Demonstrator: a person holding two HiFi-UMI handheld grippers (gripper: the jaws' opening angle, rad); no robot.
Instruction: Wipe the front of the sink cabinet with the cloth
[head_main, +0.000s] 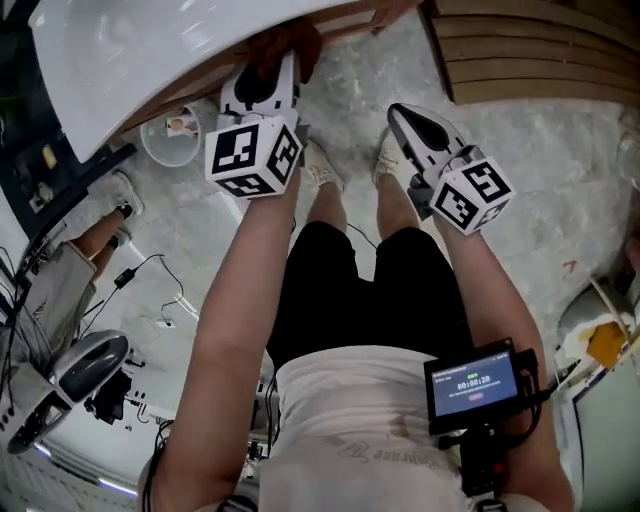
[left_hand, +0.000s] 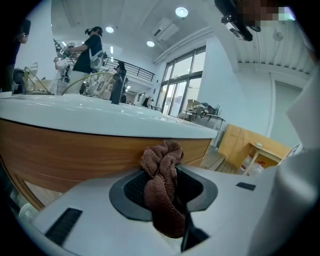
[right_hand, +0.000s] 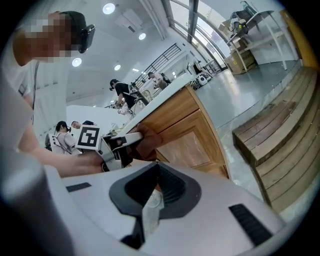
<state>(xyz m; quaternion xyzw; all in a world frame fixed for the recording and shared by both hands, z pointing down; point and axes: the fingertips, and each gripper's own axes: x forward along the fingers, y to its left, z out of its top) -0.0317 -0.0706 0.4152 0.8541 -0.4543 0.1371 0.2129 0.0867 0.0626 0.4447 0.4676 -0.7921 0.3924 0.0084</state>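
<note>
In the head view the left gripper (head_main: 268, 80) reaches to the wooden cabinet front (head_main: 335, 22) under the white sink top (head_main: 130, 50), with the brown cloth (head_main: 292, 42) at its tip. The right gripper (head_main: 408, 120) hangs apart from it, above the pale floor (head_main: 540, 170). Both marker cubes show black-and-white squares but no words. A small screen (head_main: 473, 385) at the person's waist shows a row of timer digits that we cannot read surely, and the faint print on the shirt (head_main: 375, 450) is also illegible. In the left gripper view the jaws pinch the cloth (left_hand: 162, 192). Its bunched upper end presses on the wood (left_hand: 75, 155) just below the white edge (left_hand: 110, 122). In the right gripper view the jaws are drawn nearly together, with only a thin pale slit between them, and they grip nothing. Beyond them we see the left gripper holding the cloth (right_hand: 146, 141) against the panelled cabinet (right_hand: 187, 147), with wooden steps (right_hand: 280, 145) to the right.
</note>
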